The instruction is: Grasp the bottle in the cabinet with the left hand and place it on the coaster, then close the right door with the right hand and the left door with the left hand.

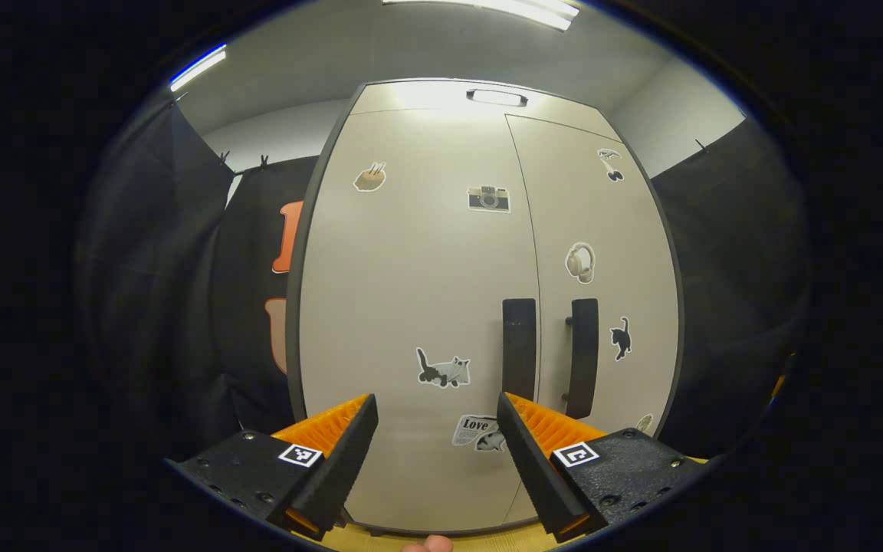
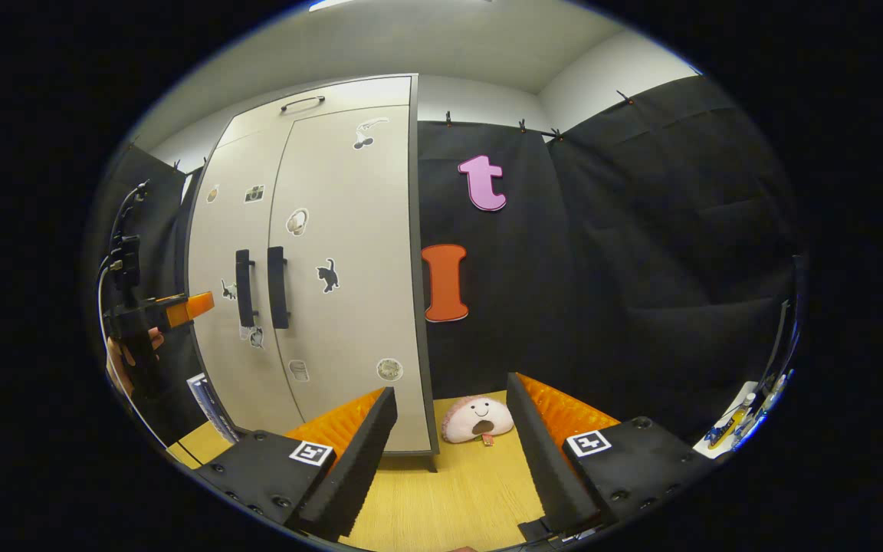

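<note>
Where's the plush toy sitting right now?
In the right gripper view the plush toy lies on the wooden tabletop just right of the cabinet's lower right corner, against the black booth wall, ahead between the right gripper's open fingers.

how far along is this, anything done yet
Nothing looks done. Both cabinet doors appear shut, so the bottle and coaster are out of sight. The left gripper is open, facing the door handles; the right gripper is open too. Every step remains.

Both cabinet (image 1: 441,307) doors sat flush, blocking the way in; the handles (image 1: 519,349) stood proud at the seam. Open tabletop (image 2: 457,491) lay right of it, bar a plush toy (image 2: 477,419) by the wall.
</note>
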Demonstrator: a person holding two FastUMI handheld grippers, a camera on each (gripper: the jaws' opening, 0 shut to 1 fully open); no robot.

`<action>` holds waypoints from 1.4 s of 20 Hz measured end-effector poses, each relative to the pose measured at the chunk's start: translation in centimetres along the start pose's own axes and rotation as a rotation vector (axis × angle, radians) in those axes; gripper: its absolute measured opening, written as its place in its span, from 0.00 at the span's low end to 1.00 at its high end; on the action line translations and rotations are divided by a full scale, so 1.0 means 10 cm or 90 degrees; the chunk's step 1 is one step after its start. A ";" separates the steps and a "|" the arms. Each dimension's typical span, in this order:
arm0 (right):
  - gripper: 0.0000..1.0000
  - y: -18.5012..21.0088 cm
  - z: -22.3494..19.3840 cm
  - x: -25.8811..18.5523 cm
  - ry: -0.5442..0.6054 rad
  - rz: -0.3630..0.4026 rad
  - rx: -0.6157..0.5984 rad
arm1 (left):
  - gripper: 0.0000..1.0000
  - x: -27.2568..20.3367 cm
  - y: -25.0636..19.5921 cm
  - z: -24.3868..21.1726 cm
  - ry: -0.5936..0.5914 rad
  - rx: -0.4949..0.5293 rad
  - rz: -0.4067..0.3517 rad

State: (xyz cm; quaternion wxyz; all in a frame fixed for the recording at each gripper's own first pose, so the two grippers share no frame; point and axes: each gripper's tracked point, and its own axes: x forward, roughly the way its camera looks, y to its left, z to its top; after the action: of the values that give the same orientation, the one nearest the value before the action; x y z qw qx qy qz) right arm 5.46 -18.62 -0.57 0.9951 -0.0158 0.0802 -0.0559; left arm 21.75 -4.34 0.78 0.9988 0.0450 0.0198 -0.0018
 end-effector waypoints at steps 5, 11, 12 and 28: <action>0.95 0.12 -0.01 -0.03 -0.002 0.023 0.004 | 0.94 -0.48 0.24 -0.09 0.000 -0.029 0.034; 0.95 0.19 -0.03 -0.11 -0.003 0.043 -0.001 | 0.95 -0.97 0.44 -0.42 0.027 -0.064 0.065; 0.95 0.20 -0.04 -0.12 -0.003 0.045 0.000 | 0.95 -1.03 0.45 -0.44 0.028 -0.073 0.065; 0.95 0.18 -0.18 -0.35 -0.018 0.039 0.011 | 0.95 -1.64 0.54 -0.62 0.046 -0.069 0.080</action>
State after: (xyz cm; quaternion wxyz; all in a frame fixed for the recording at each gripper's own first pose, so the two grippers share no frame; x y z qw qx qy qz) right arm 1.95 -16.47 -1.91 0.9975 -0.0056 0.0658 -0.0260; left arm 5.16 1.61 -4.23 0.9966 -0.0080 0.0528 0.0633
